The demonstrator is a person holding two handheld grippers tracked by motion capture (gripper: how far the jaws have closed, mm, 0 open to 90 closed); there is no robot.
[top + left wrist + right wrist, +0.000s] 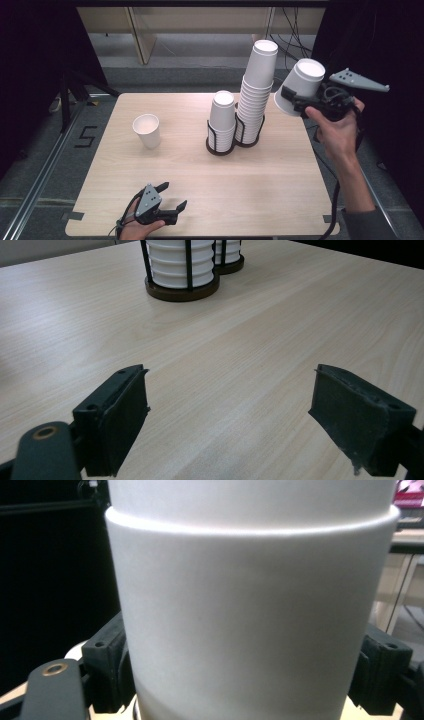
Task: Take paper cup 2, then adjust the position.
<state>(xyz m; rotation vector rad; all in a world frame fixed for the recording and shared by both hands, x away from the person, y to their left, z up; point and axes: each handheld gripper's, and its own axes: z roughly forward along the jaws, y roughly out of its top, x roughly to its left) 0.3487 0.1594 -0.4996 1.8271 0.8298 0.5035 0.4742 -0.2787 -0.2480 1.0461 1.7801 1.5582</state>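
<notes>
1. The right tongs point(299, 100) are raised above the counter's point(200, 200) far right corner, jaws closed on the sides of a white paper cup point(300, 86). The cup is tilted, its mouth up and away from the hand point(337, 122).
2. In the right gripper view the gripped cup point(250, 630) sits between both jaws, pressed by each.
3. The left tongs point(172, 196) rest low at the counter's near edge, jaws wide apart and holding nothing; in the left gripper view bare wood lies between them point(230, 405).
4. Ahead of the left tongs stand 2 black wire holders, touching each other. The short cup stack point(222, 120) is nearer; the tall cup stack point(256, 90) is just left of the right tongs.
5. A single cup point(147, 130) stands upright, open, ahead and left of the left tongs, well apart from the holders.
</notes>
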